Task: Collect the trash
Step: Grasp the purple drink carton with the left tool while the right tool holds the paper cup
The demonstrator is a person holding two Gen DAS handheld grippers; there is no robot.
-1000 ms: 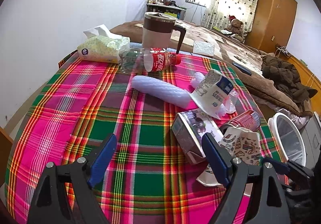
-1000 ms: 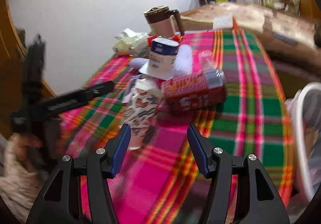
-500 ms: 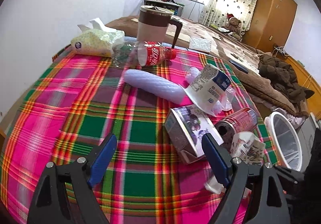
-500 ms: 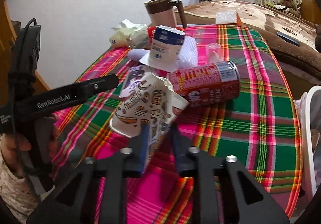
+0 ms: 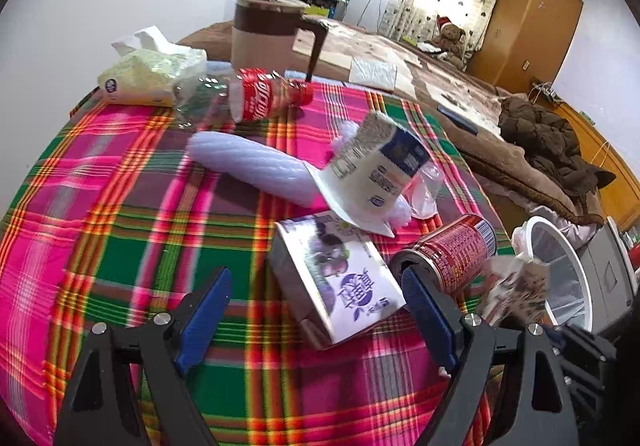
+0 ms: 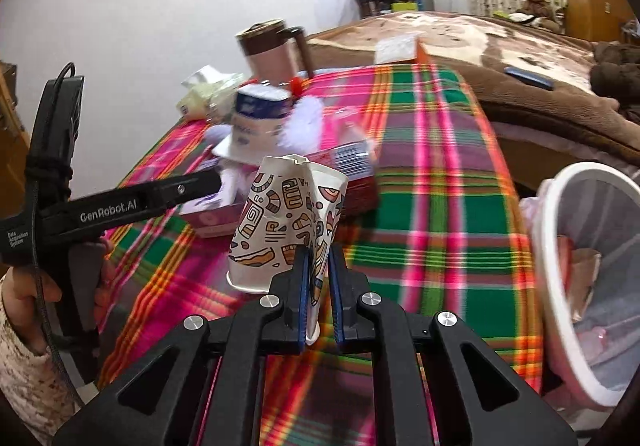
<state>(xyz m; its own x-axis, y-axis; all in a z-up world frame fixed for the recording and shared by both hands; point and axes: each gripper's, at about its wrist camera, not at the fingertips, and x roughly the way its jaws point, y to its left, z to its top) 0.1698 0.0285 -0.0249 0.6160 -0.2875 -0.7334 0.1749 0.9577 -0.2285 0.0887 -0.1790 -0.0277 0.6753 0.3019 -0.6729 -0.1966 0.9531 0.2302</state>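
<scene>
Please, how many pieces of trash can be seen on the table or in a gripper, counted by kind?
Plastic bottles: 2 — cola bottle, white bottle
Cans: 1 — red can
Cartons: 1 — purple carton
Cups: 2 — patterned paper cup in the right gripper, white cup
Total: 6

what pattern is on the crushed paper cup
White with colourful tribal-style doodles; paper cup, best in the right wrist view.

bare plaid cloth (image 5: 132, 246) left, carton (image 5: 340, 282) and can (image 5: 452, 254) crowding bin (image 6: 560, 246) side
</scene>
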